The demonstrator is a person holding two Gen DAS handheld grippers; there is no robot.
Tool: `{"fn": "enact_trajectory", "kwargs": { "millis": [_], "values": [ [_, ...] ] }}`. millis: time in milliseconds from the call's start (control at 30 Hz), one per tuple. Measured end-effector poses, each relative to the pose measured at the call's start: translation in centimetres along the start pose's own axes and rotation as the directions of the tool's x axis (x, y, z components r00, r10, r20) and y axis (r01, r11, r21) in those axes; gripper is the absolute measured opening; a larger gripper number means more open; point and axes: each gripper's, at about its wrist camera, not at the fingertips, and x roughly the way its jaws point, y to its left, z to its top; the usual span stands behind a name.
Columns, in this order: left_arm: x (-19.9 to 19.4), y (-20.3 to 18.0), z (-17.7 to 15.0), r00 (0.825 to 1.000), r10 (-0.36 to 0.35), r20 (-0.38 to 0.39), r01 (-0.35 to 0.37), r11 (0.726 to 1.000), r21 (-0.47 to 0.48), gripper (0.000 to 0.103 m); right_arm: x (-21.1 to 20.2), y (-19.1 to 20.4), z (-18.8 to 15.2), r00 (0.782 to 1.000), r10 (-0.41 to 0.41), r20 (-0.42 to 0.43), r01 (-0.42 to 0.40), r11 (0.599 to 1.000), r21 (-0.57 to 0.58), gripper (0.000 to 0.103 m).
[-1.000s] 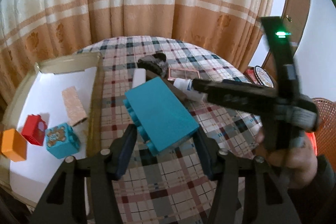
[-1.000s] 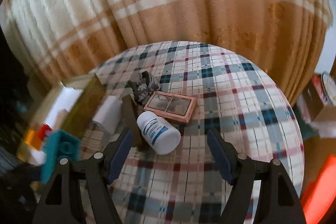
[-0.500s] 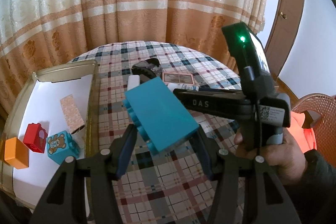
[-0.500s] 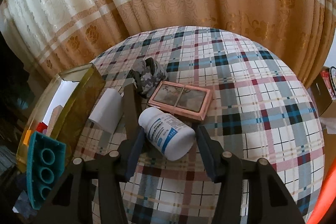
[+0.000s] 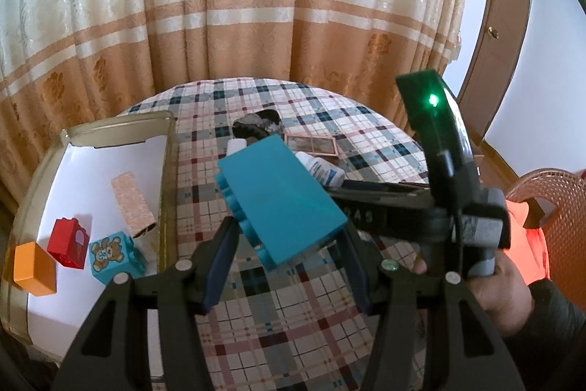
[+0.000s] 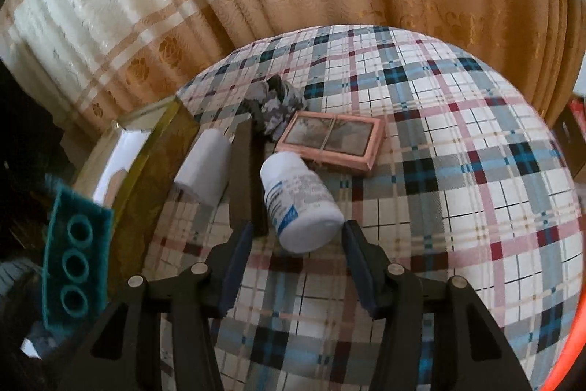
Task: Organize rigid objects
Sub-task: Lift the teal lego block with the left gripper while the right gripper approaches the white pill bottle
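Note:
My left gripper (image 5: 289, 229) is shut on a teal building block (image 5: 278, 196), held tilted above the plaid table; the same block (image 6: 77, 255) shows its round sockets at the left of the right wrist view. My right gripper (image 6: 296, 229) is closed around the base of a white pill bottle (image 6: 296, 196) that lies on its side on the table. Its right pad touches the bottle and its left pad sits close beside it. In the left wrist view the bottle (image 5: 322, 171) peeks out behind the block, with a person's hand (image 5: 505, 288) holding the right gripper.
A gold-rimmed tray (image 5: 121, 131) at the left holds an orange block (image 5: 34, 268), a red block (image 5: 69, 242), a bear-print block (image 5: 110, 253) and a pink patterned block (image 5: 133, 204). A black bar (image 6: 243, 178), a white roll (image 6: 205, 171), a pink box (image 6: 331, 140) and a camouflage item (image 6: 274, 109) lie near the bottle.
The right gripper came in over the white bottle and its jaws narrowed around it. The left gripper kept still with the teal block in it.

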Motion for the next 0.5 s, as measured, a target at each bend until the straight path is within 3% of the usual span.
{"fn": "enact_trajectory", "kwargs": {
  "millis": [233,367,500],
  "values": [
    [-0.5,0.0,0.0,1.000,0.003,0.007,-0.003,1.000,0.003,0.055,0.6,0.2,0.7,1.000,-0.023,-0.007,0.023,0.999,-0.027,0.053],
    [-0.5,0.4,-0.2,1.000,0.002,-0.001,-0.002,1.000,-0.015,0.055,0.4,0.6,0.2,0.998,-0.056,-0.006,0.056,0.997,-0.057,0.042],
    [-0.8,0.3,-0.3,1.000,-0.001,0.008,0.001,1.000,-0.016,0.055,-0.5,-0.4,-0.5,0.999,-0.032,-0.021,0.032,0.999,0.021,0.031]
  ]
}}
